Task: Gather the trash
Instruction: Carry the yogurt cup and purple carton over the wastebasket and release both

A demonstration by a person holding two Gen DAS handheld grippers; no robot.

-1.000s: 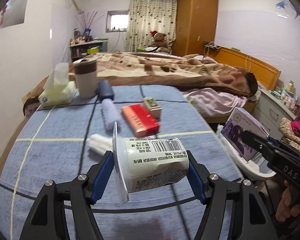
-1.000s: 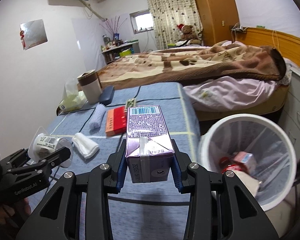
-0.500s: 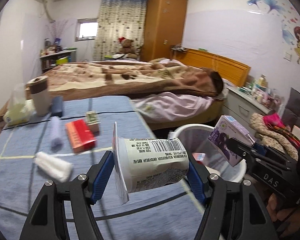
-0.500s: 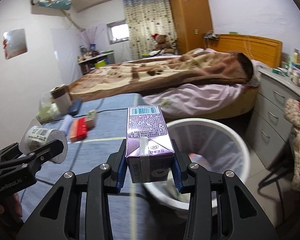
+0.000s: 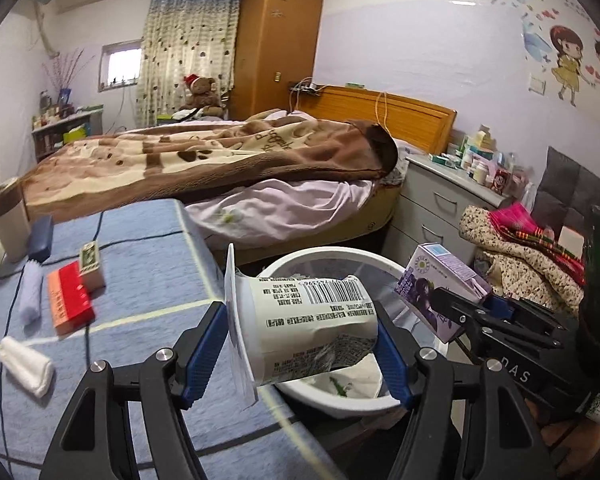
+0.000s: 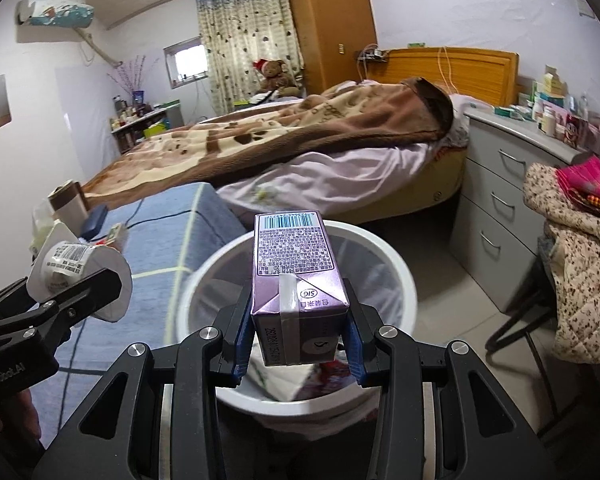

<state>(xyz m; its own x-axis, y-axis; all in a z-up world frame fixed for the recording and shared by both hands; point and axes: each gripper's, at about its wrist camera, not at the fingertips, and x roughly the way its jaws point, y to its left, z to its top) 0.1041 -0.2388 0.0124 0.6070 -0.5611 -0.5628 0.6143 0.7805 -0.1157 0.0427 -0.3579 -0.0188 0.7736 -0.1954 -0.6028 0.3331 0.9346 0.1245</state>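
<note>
My left gripper is shut on a white yogurt cup lying sideways, its peeled lid flap to the left. The cup hangs over the near rim of the white trash bin. My right gripper is shut on a purple drink carton, held upright above the same trash bin, which has wrappers inside. The left wrist view shows the carton over the bin's right rim. From the right wrist camera, the cup hangs at the left, over the blue table.
On the blue table lie a red box, a small carton, rolled white cloths, a tumbler and a cable. A bed, grey drawers and a chair with clothes surround the bin.
Both grippers have swung right from over the table to the trash bin, each keeping its grip. The bin now sits directly beneath the cup and the carton.
</note>
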